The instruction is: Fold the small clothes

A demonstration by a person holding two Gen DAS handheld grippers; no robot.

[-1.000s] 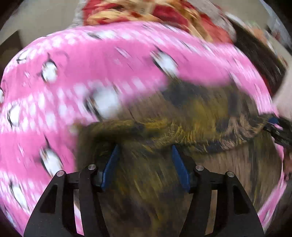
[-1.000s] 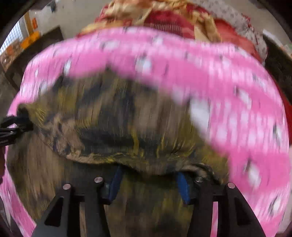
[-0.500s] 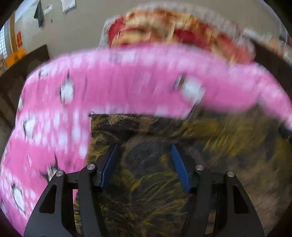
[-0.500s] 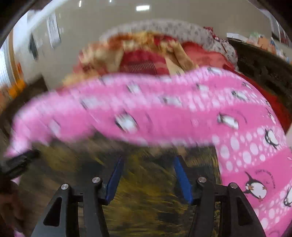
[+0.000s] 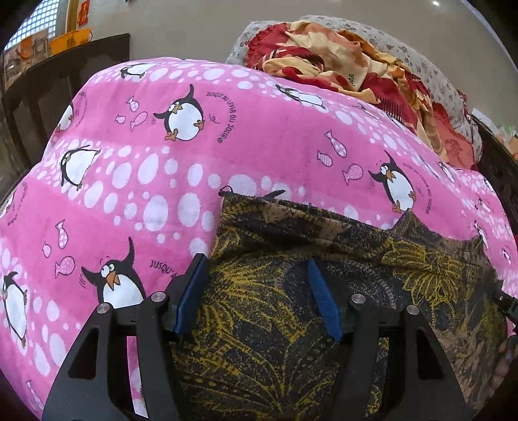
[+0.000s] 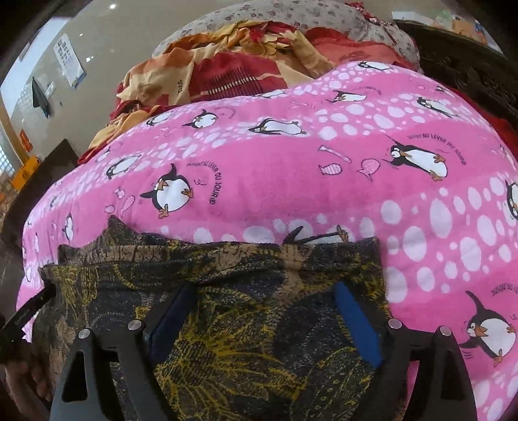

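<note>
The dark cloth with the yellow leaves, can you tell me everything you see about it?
The dark cloth is a small woven-looking garment, black-brown with yellow leaf prints. It lies spread on the pink penguin blanket, with a folded band along its far edge. The left gripper and the right gripper sit over it, jaws apart; the right's are opening. Neither pinches it.

Pink penguin-print blanket [image 5: 259,145]; behind it, crumpled red-and-cream cloth [image 5: 340,64] against grey floral pillow [image 6: 291,13].
</note>
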